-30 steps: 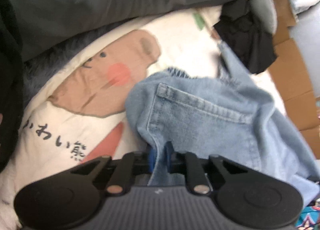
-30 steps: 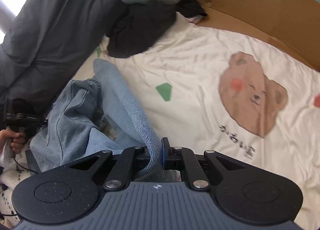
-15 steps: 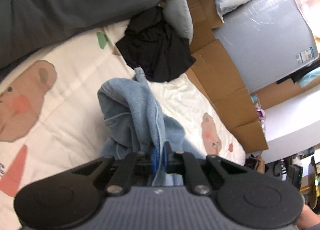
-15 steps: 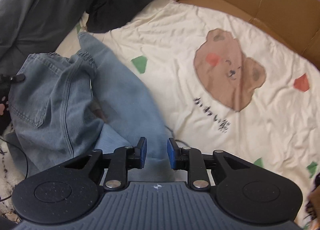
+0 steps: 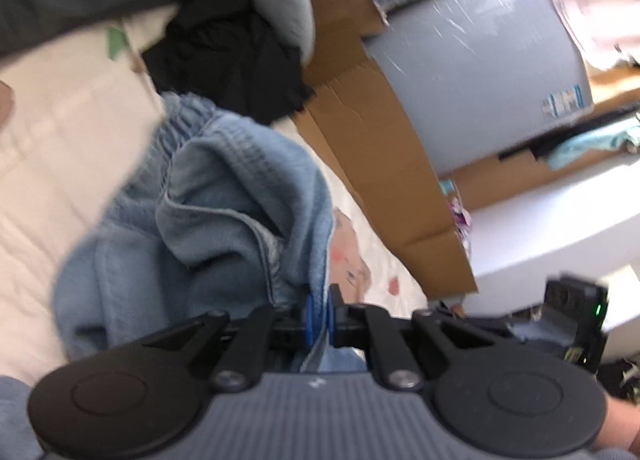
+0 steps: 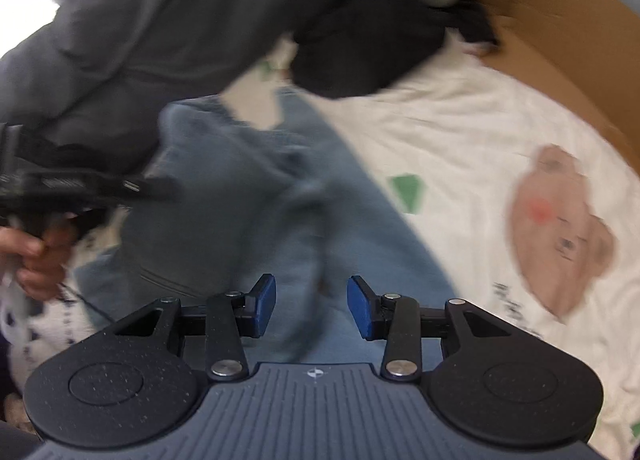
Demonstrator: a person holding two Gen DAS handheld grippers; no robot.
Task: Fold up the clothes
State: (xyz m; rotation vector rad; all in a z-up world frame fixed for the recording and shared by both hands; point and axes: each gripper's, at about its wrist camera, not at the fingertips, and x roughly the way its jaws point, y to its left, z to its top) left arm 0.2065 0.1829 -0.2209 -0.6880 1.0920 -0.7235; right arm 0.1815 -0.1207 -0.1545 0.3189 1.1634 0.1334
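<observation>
Releasing the jeans (image 6: 304, 211), the right tongs (image 6: 311, 308) were opening empty at six o'clock; the left tongs (image 5: 319, 318) stayed clamped on denim, lifting it for the fold.

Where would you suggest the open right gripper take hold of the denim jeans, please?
Probably the flat trouser leg lying on the bear-print sheet, from above: it lies right under the right gripper, whose jaws are opening with nothing clamped. The left gripper already pinches the bunched edge.
</observation>
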